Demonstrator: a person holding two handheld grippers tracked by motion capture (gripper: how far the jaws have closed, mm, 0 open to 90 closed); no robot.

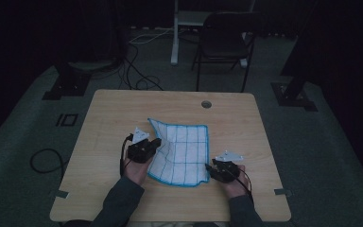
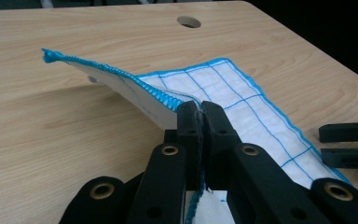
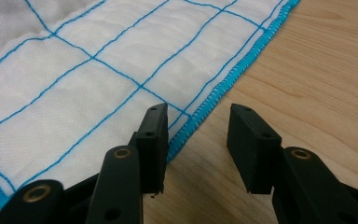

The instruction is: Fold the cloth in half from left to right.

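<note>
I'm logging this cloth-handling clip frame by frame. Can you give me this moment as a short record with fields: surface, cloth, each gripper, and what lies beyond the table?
surface: wooden table with a round hole near its far edge
cloth: white cloth with blue grid lines and blue hem, mostly flat, left edge lifted
left gripper: jaws shut on the cloth's left edge, holding it off the table
right gripper: jaws open, straddling the hem at the cloth's right edge, not pinching it
beyond the table: dark folding chair, cables on the floor

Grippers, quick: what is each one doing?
Left gripper: shut on the cloth edge.
Right gripper: open at the cloth's edge, holding nothing.
</note>
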